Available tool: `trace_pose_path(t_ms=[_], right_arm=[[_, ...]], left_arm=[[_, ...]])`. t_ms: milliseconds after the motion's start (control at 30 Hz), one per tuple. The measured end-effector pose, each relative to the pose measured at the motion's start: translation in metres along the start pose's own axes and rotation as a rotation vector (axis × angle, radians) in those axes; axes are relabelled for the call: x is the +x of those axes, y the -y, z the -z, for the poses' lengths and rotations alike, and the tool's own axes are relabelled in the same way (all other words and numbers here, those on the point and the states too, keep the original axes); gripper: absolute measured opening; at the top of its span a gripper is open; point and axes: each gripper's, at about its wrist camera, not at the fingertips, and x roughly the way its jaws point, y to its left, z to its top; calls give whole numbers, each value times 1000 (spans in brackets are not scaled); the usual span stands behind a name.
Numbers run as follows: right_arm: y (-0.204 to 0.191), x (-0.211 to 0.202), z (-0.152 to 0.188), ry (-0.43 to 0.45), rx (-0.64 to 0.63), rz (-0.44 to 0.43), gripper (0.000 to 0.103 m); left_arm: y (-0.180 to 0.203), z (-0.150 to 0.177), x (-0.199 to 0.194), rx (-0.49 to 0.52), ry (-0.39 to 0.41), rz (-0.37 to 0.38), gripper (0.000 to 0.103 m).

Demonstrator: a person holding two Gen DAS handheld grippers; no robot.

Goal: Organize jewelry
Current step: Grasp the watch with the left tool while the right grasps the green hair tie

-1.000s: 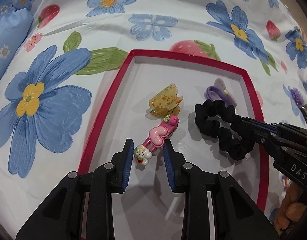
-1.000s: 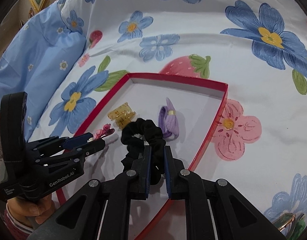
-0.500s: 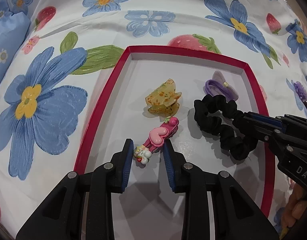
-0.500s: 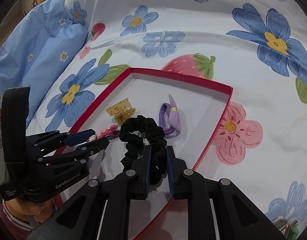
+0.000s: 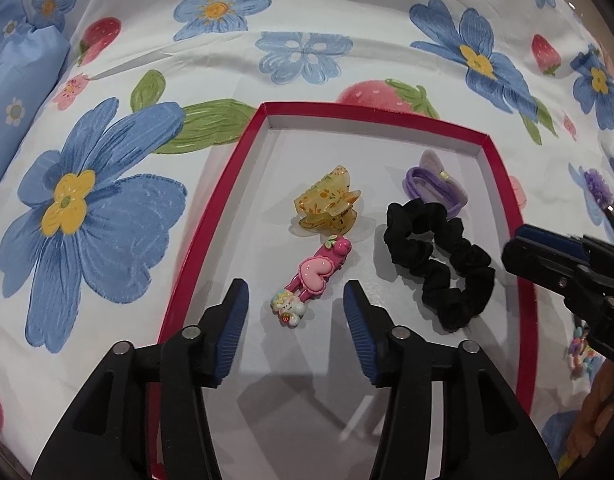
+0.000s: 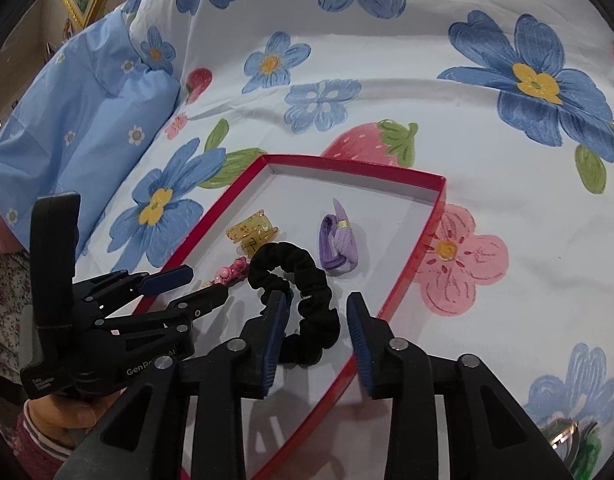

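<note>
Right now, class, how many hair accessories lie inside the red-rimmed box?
4: a yellow claw clip mid-box, a pink heart clip nearer the grippers, a black scrunchie beside it, a purple hair tie behind.

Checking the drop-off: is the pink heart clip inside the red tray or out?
Inside: the pink heart clip lies flat on the red tray floor, below the amber clip.

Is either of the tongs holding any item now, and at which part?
Nothing is held. Both tongs are opening: the left tongs straddle the pink heart hair clip, the right tongs the black fabric scrunchie, pads apart.

Right tongs' finger [image 6: 277, 332] hides part of the black scrunchie [image 6: 303, 280].
</note>
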Motion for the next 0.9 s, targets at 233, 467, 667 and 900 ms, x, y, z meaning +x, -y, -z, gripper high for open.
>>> trace_pose_path(t_ms=[233, 467, 667, 900], right_arm=[[6, -30, 12, 44, 35, -18, 38], [18, -67, 28, 102, 76, -10, 43], [34, -101, 46, 146, 112, 21, 46], [62, -139, 76, 186, 158, 76, 47]], left_arm=[[-7, 11, -24, -95, 43, 54, 62], [2, 25, -47, -136, 69, 103, 69], [17, 35, -65, -137, 83, 134, 71], [43, 44, -84, -98, 96, 164, 73]])
